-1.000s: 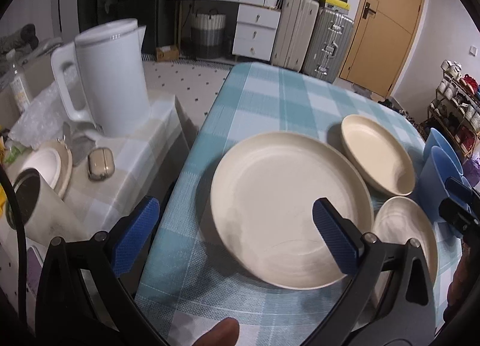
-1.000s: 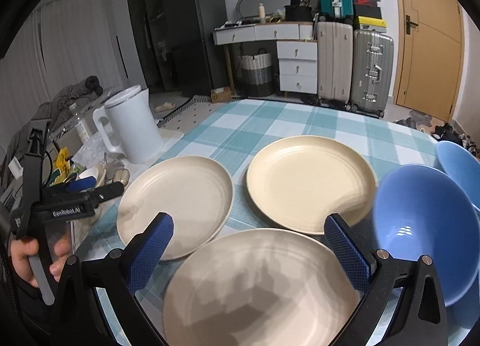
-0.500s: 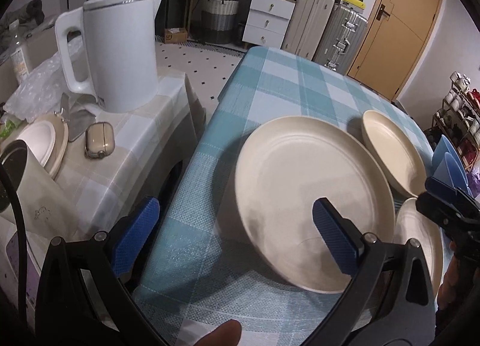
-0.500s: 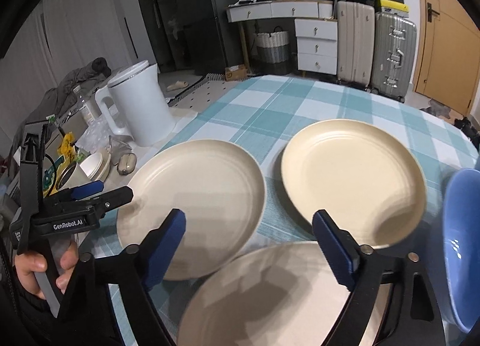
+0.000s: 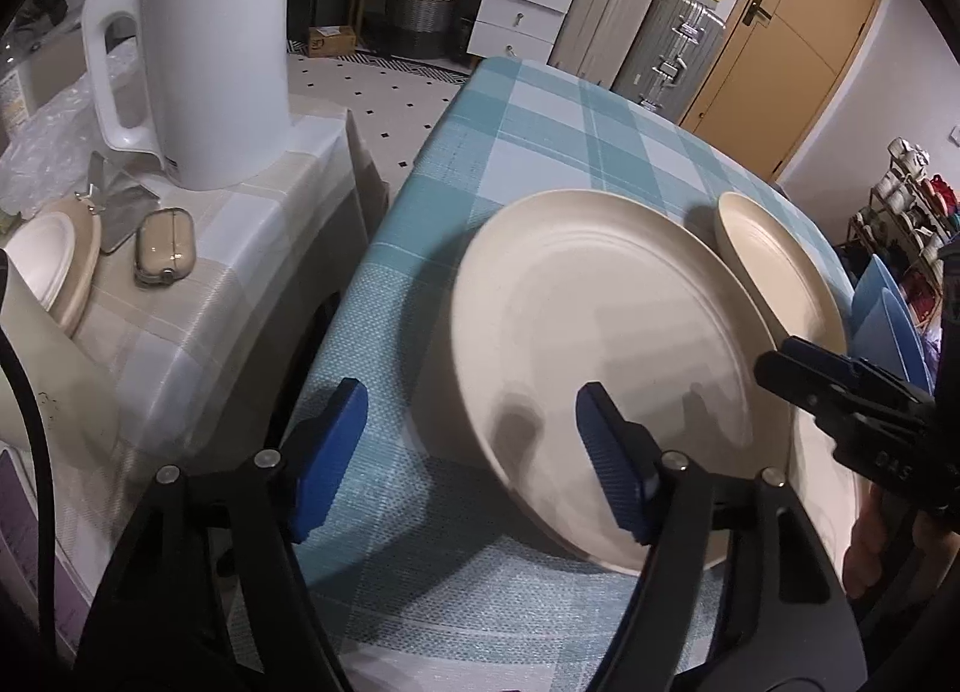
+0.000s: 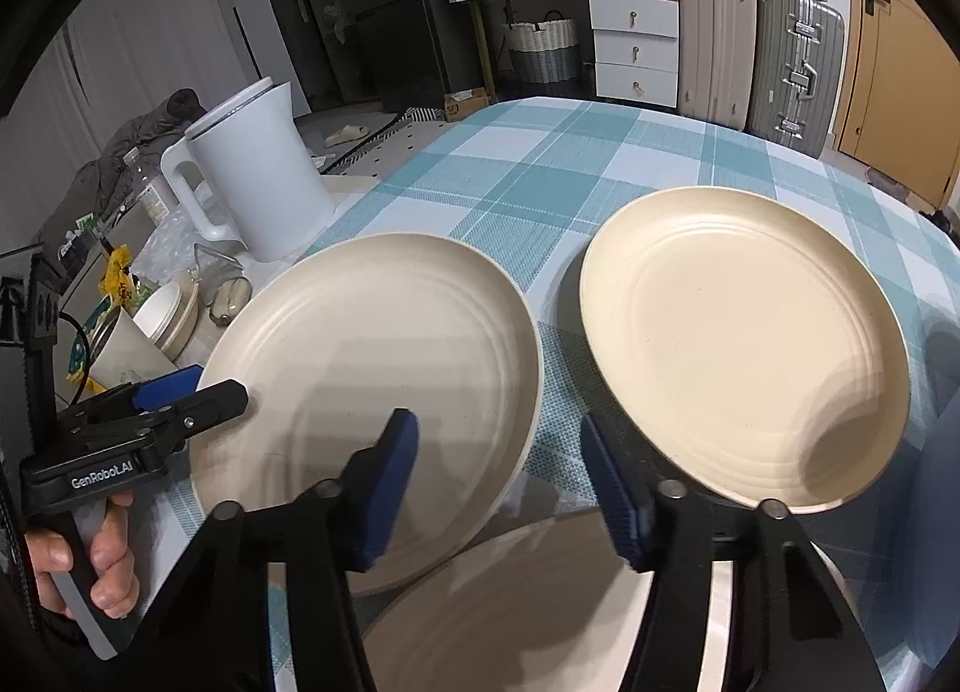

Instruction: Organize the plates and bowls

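Three cream plates lie on the checked tablecloth. The left plate [image 5: 600,344] [image 6: 384,368] sits at the table's left edge. My left gripper [image 5: 468,452] [image 6: 174,392] is open, its jaws astride that plate's near-left rim. The second plate [image 6: 744,344] [image 5: 774,272] lies to the right of it. The third plate [image 6: 540,602] lies nearest, under my right gripper [image 6: 498,482], which is open and hovers over the gap between the plates. Blue bowls [image 5: 882,308] stand at the far right.
A white kettle [image 5: 204,62] [image 6: 252,176], a small case [image 5: 165,254] and a small dish [image 5: 48,266] sit on a lower side table [image 5: 240,224] left of the main table. Suitcases [image 6: 792,68] and drawers [image 6: 636,44] stand behind.
Both grippers have narrowed their openings and moved forward. The left gripper closed in on the left plate's rim; the right gripper swung left, so the blue bowl left its view.
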Demonstrator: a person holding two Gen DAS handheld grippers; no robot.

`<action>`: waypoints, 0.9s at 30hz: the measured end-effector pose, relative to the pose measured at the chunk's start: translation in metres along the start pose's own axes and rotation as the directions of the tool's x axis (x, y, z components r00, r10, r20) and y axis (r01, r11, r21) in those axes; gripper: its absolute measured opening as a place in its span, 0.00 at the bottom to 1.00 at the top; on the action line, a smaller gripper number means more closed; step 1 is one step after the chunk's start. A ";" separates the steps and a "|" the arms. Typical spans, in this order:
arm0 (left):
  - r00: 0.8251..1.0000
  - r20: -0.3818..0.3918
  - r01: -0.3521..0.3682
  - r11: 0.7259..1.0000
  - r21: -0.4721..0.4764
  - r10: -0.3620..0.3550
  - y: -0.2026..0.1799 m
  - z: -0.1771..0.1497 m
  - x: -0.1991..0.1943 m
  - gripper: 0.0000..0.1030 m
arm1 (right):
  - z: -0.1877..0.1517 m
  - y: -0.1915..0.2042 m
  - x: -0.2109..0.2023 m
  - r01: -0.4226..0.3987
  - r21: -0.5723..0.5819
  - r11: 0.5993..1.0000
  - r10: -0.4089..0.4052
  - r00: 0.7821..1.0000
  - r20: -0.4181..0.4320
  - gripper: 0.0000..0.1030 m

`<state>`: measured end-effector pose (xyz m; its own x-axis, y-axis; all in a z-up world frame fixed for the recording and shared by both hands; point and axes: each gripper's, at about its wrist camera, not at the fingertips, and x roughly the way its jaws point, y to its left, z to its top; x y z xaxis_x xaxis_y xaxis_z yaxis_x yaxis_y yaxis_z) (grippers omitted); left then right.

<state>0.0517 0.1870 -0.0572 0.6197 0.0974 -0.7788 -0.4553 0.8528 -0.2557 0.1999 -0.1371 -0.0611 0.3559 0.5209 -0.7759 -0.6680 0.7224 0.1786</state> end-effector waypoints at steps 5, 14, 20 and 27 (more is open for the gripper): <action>1.000 -0.009 0.001 1.000 0.009 -0.001 -0.003 -0.002 0.002 0.53 | 0.001 0.003 0.006 0.004 0.004 1.000 -0.004 1.000 -0.017 0.38; 1.000 -0.007 -0.005 1.000 0.027 0.005 -0.005 -0.003 0.005 0.17 | 0.003 0.004 0.010 0.070 0.003 0.998 -0.070 0.998 -0.010 0.15; 1.000 0.011 -0.017 0.999 0.045 0.017 -0.009 -0.006 0.002 0.16 | 0.002 0.004 0.010 0.077 0.008 0.997 -0.077 0.997 -0.006 0.13; 1.000 0.027 -0.018 0.999 0.047 0.017 -0.013 -0.006 -0.006 0.16 | 0.000 0.004 -0.001 0.071 0.015 0.997 -0.071 0.997 0.022 0.13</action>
<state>0.0503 0.1728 -0.0531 0.6287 0.1253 -0.7674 -0.4362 0.8739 -0.2147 0.1969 -0.1343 -0.0593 0.4170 0.4784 -0.7729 -0.6315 0.7640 0.1322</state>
